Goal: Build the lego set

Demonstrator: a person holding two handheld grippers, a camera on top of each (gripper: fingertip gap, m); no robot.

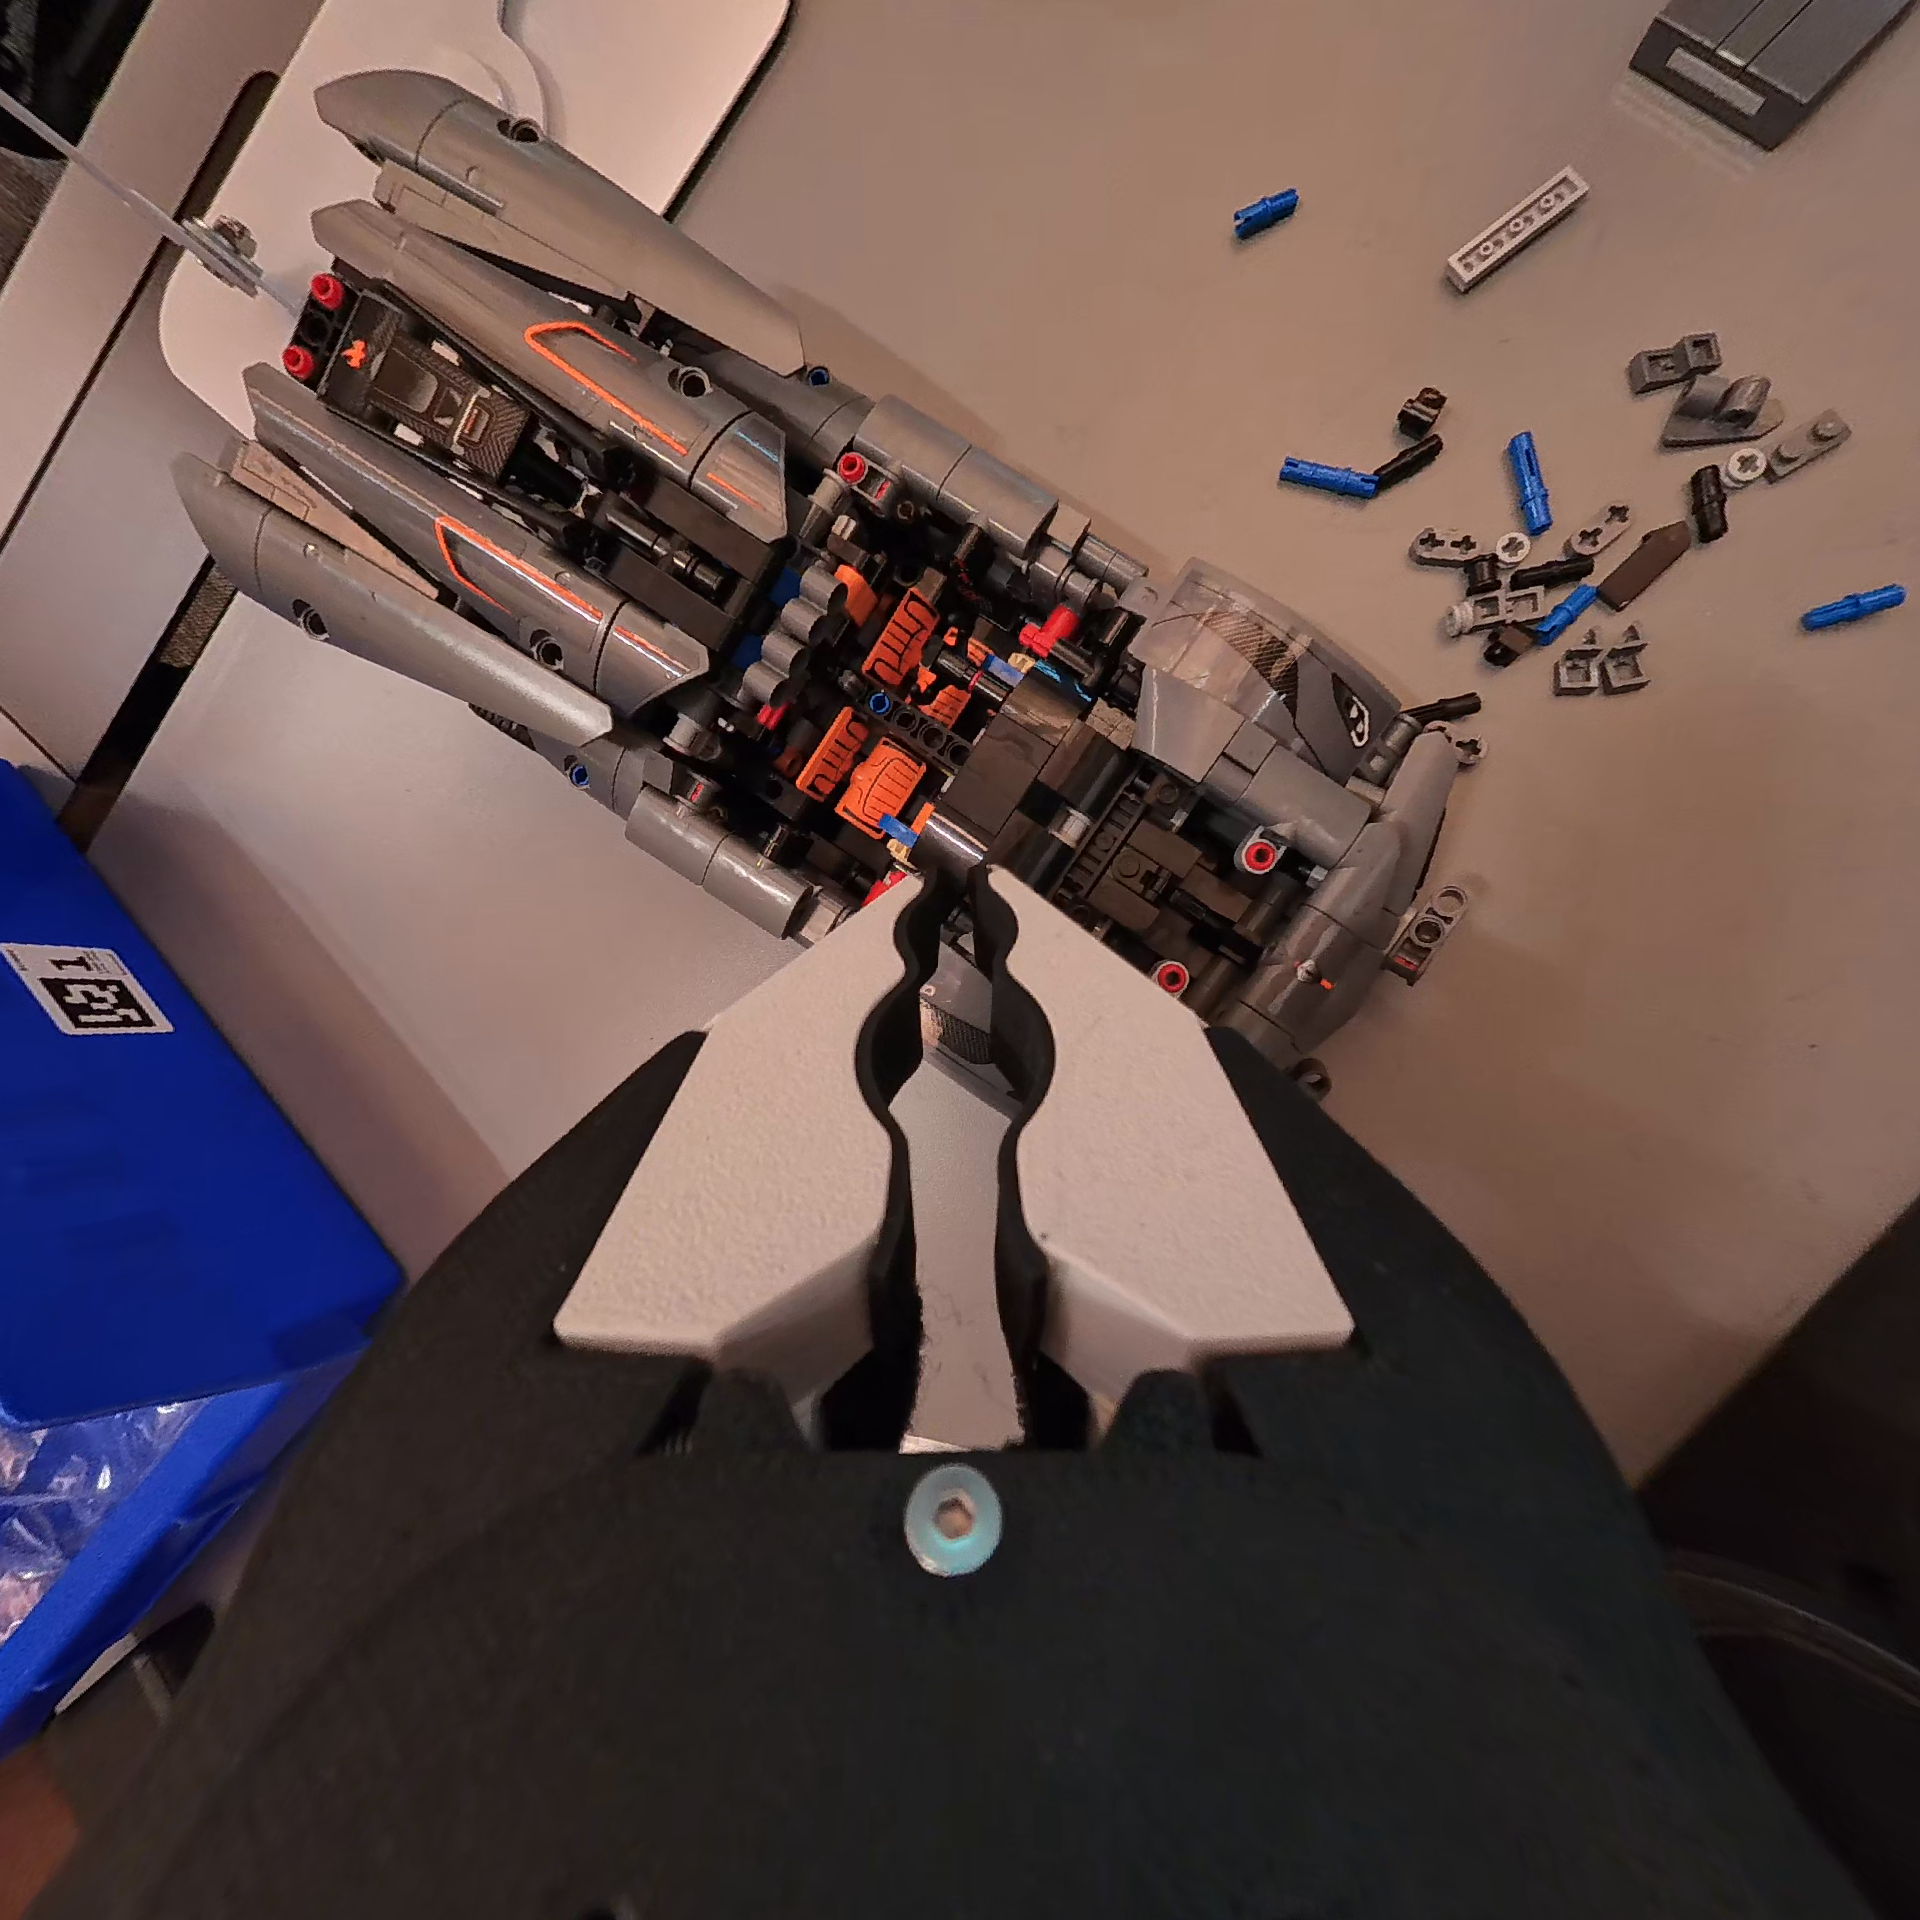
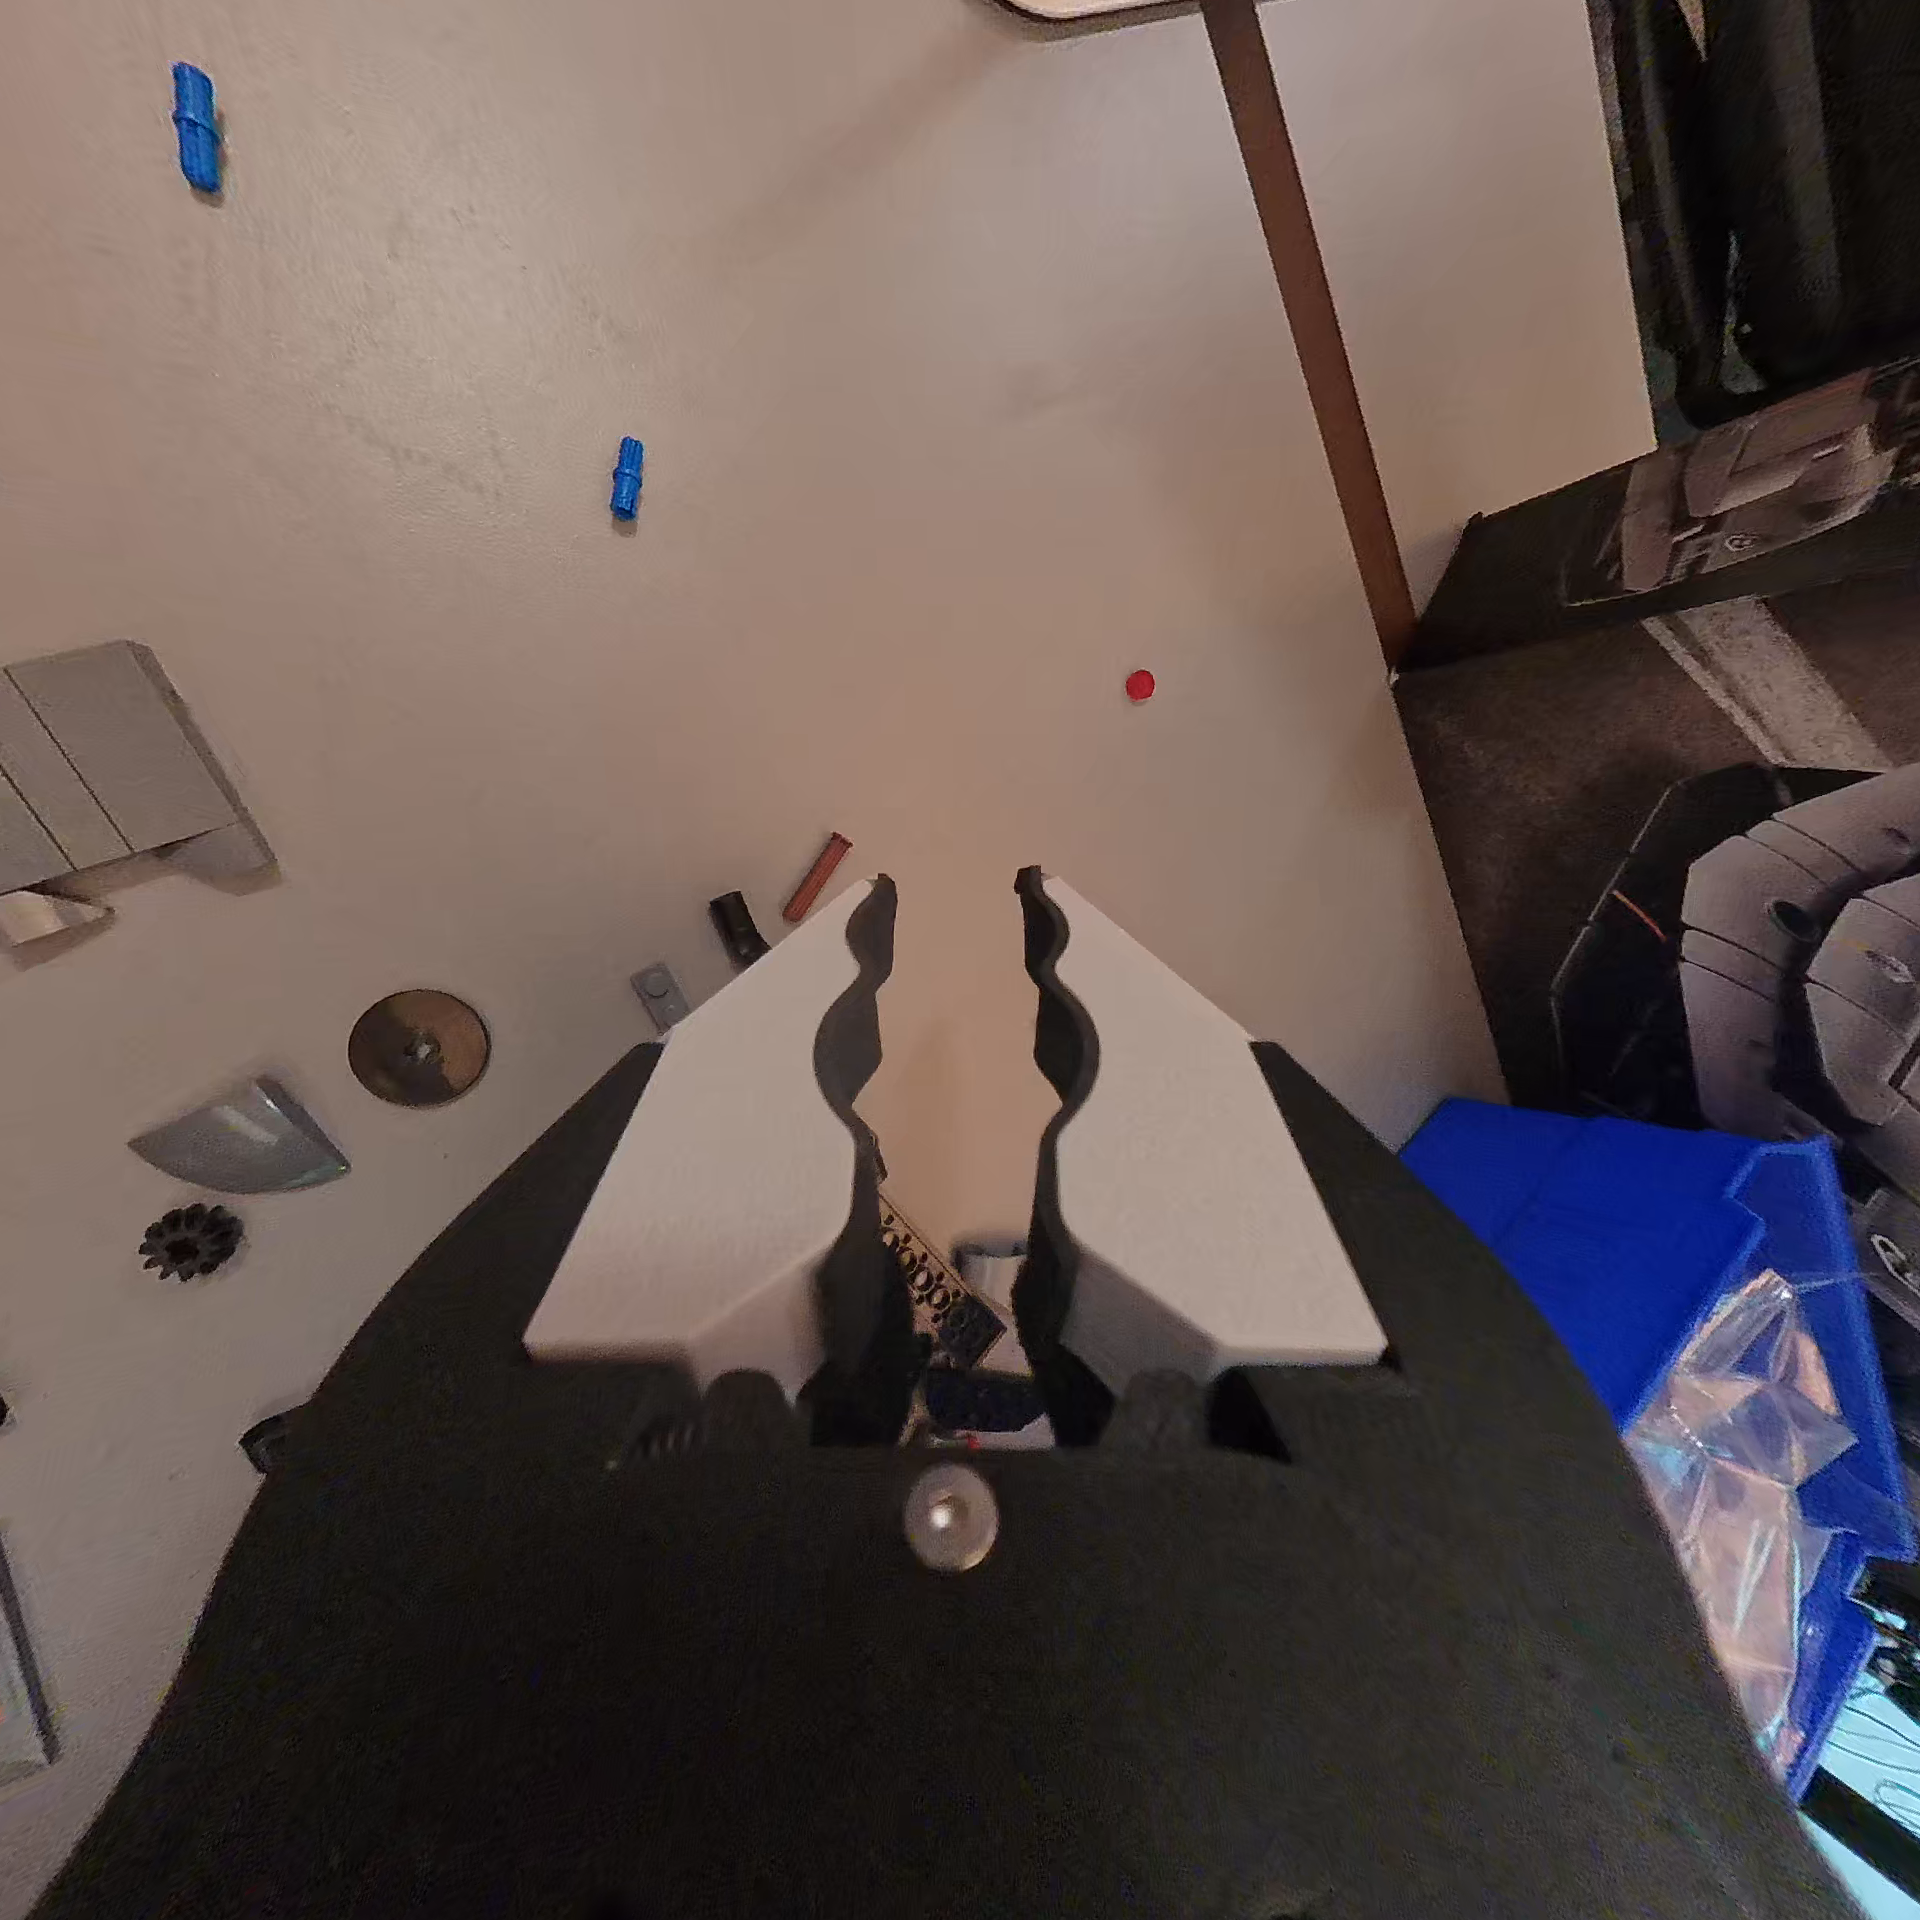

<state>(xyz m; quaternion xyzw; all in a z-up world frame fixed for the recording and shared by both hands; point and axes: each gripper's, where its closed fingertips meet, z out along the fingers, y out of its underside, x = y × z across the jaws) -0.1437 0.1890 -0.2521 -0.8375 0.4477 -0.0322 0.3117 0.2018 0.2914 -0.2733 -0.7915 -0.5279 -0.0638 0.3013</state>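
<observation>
A large grey, black and orange lego car [image 1: 665, 540] lies on the pale table [image 1: 1143, 260], its open middle showing orange seats. My left gripper [image 1: 951, 881] is closed to a narrow gap at the car's near side edge and appears shut on a thin part there. My right gripper [image 2: 956, 881] is open and empty, hovering over bare table [image 2: 935, 468]. A red-brown axle [image 2: 818, 878] and a black connector [image 2: 738, 923] lie just left of its fingertips. A small red round stud [image 2: 1140, 685] lies ahead to the right.
Loose grey, black and blue pieces [image 1: 1558, 540] lie right of the car, with a grey plate [image 1: 1517, 229] behind. Blue bins [image 1: 125, 1143] [image 2: 1662, 1299] flank the work area. A dark disc [image 2: 419, 1047], a grey curved panel [image 2: 244, 1138], a black gear [image 2: 190, 1242] and blue pins [image 2: 627, 478] lie left of the right gripper. There is about 35 centimetres between the tips of the two grippers. The red-brown axle [image 2: 818, 878] is closer to my right gripper, around 4 centimetres from its tips; the left tips are 35 centimetres off.
</observation>
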